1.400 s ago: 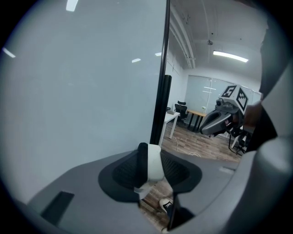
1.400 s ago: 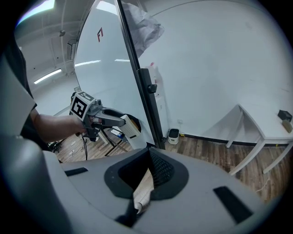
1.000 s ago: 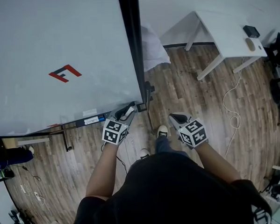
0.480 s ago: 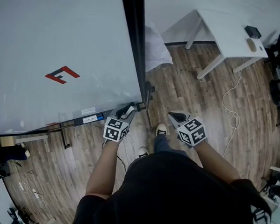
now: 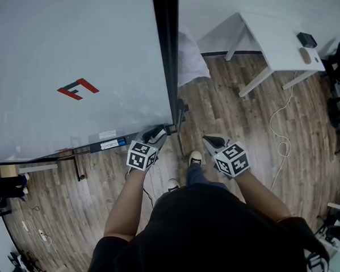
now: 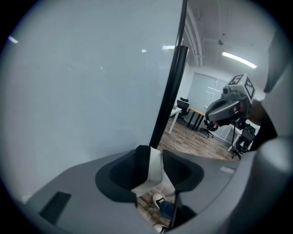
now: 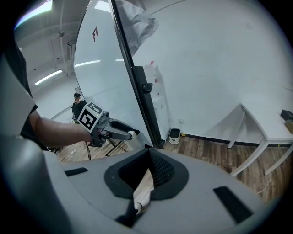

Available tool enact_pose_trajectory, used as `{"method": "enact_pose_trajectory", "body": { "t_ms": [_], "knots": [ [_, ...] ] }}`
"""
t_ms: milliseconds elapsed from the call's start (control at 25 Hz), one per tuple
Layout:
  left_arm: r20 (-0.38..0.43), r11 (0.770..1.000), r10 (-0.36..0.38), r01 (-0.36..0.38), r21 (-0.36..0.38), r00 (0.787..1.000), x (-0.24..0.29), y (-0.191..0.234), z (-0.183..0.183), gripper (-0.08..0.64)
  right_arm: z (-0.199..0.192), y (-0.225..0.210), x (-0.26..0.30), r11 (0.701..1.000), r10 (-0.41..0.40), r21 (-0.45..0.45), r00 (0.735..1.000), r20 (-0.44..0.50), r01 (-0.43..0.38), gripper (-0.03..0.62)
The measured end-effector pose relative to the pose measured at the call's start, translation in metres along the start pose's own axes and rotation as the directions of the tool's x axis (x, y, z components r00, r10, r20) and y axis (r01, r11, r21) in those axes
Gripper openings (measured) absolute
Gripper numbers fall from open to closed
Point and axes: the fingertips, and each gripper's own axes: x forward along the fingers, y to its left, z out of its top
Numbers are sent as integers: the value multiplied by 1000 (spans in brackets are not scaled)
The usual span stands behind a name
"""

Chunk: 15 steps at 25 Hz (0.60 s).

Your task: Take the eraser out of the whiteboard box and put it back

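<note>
My left gripper (image 5: 157,133) is at the lower right corner of the whiteboard (image 5: 69,64), over the dark tray (image 5: 102,146) along its bottom edge. A white eraser (image 6: 154,167) stands between its jaws, which are opening; the pads no longer seem to press on it. The right gripper view shows the same left gripper (image 7: 120,130) with the eraser (image 7: 130,135) at its tip. My right gripper (image 5: 211,140) hangs over the wooden floor to the right of the board, shut and with nothing in it.
The board's black frame post (image 5: 167,59) runs up the middle. A white table (image 5: 279,41) with small items stands at the upper right, a white cable (image 5: 284,138) trails on the floor beside it. The person's shoes (image 5: 197,158) are below the grippers.
The left gripper has dipped a little at the board's corner, still with the eraser between its jaws. The right gripper has stayed where it was.
</note>
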Motion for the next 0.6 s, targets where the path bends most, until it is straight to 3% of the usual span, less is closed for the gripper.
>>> {"method": "enact_pose_trajectory", "body": {
  "t_ms": [600],
  "knots": [
    [42, 1000, 15, -15, 20, 999, -25, -6, 9, 206, 3, 15, -9, 1000, 4, -25, 1000, 10, -4, -5]
  ]
}}
